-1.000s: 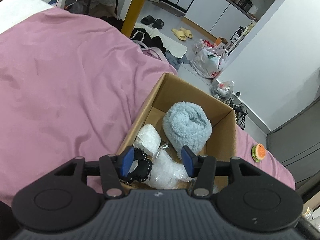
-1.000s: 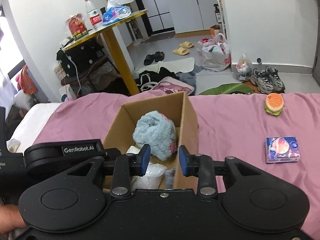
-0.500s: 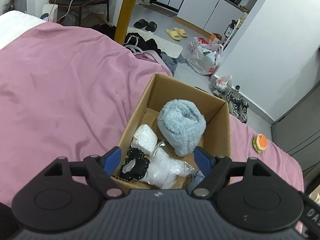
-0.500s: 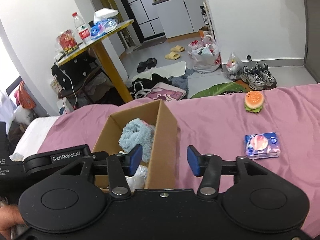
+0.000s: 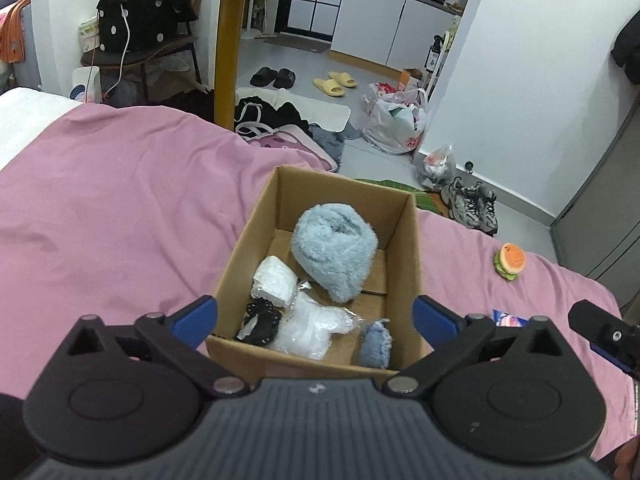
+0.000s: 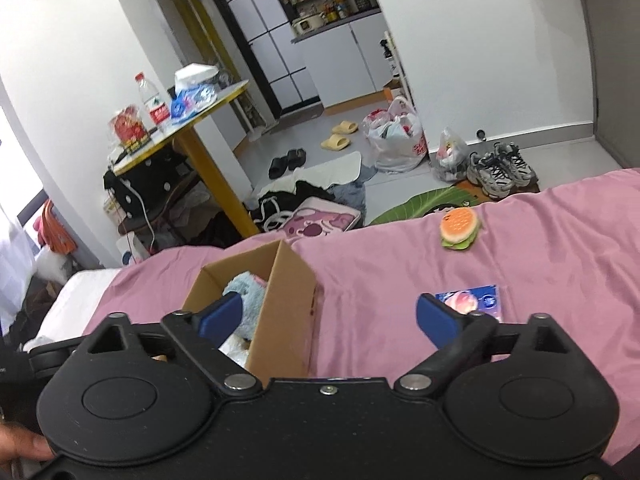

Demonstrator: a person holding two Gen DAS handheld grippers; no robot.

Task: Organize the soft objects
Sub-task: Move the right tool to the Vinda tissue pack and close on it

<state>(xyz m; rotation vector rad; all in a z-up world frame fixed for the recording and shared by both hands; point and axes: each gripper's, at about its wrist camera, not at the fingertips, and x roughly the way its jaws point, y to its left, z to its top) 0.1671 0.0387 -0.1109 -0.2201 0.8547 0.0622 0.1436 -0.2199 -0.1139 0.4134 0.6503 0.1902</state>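
Soft things fill the cardboard box [image 5: 402,248] just ahead of your left gripper [image 5: 316,322], whose jaws have just spread wide and empty. Your right gripper [image 6: 328,316] has likewise just opened, empty; beyond it lie the tissue pack [image 6: 474,300], then the burger toy [image 6: 460,226].

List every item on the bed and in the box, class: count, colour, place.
open cardboard box: 1, brown, on pink bedsheet
fluffy rolled cloth: 1, light blue, in box
folded white cloth: 1, in box
black beaded item: 1, in box
clear plastic bag: 1, in box
small denim piece: 1, blue, box corner
plush burger: 1, orange-green, on sheet
tissue packet: 1, blue, on sheet
left gripper: open, empty
right gripper: open, empty
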